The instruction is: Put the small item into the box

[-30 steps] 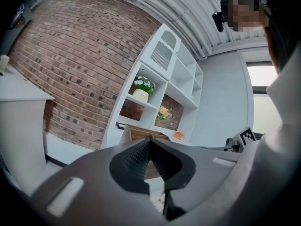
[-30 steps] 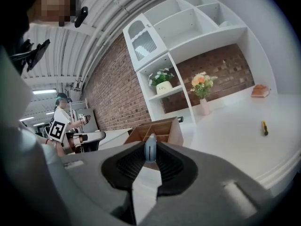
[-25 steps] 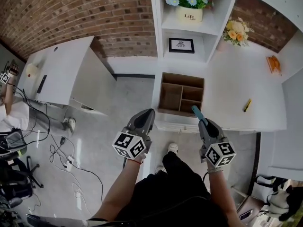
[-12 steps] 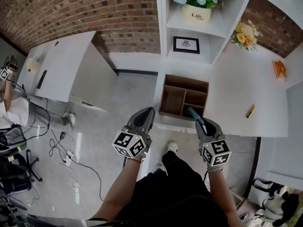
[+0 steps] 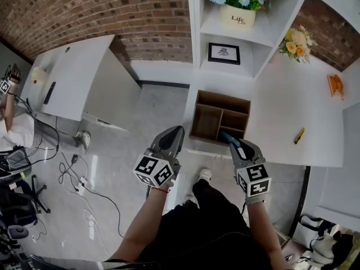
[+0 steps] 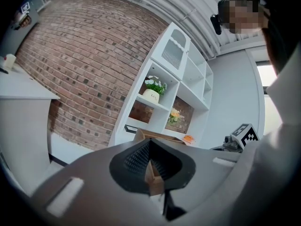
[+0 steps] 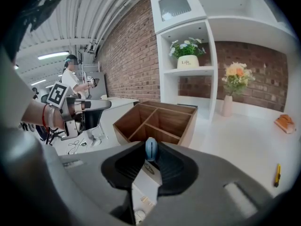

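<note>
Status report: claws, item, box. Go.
Left claw shut, empty. Right claw shut on blue item, just short of wooden box. Nothing seen in the way.

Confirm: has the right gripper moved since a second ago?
Yes. Shut on the blue item, the right gripper has shifted left against the box, toward its middle.

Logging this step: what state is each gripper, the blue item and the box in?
right gripper: shut on the blue item.
left gripper: shut, nothing held.
blue item: clamped, not yet in the wooden box.
wooden box: top open, compartments empty.
</note>
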The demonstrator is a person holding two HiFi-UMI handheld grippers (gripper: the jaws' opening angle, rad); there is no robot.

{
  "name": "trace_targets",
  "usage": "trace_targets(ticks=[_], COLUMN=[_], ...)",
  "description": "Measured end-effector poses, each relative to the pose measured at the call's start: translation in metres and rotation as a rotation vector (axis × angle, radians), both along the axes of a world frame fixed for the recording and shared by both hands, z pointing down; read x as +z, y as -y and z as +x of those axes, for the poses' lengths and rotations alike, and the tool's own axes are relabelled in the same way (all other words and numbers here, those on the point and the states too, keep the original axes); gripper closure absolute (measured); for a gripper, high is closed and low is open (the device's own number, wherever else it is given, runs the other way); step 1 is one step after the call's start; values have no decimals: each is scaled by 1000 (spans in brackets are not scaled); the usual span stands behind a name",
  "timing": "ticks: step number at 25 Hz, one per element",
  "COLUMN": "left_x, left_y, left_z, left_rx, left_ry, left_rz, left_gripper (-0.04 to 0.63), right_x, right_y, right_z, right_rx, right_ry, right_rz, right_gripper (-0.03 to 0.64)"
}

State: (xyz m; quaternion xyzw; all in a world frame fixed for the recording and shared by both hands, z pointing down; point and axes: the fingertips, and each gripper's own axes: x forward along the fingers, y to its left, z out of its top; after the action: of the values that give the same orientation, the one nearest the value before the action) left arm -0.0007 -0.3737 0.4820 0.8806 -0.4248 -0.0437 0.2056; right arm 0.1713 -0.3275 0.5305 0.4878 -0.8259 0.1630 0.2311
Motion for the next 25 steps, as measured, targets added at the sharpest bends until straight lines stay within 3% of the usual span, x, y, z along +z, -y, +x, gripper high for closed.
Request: trace_targets(ticks=[11,25], left_x=[2,5], left_y=[11,9], left_z=[1,3], left_rx=[-4,11], left_ry=[5,4], left_rz=[-5,-19], left_gripper=[594,594], right_x=[8,4], right_y=[10,5], right_z=[-13,-6], right_rx=[-82,-60], right_ry=[-103,-95], right_rz=[-44,-19], right_gripper=[546,537])
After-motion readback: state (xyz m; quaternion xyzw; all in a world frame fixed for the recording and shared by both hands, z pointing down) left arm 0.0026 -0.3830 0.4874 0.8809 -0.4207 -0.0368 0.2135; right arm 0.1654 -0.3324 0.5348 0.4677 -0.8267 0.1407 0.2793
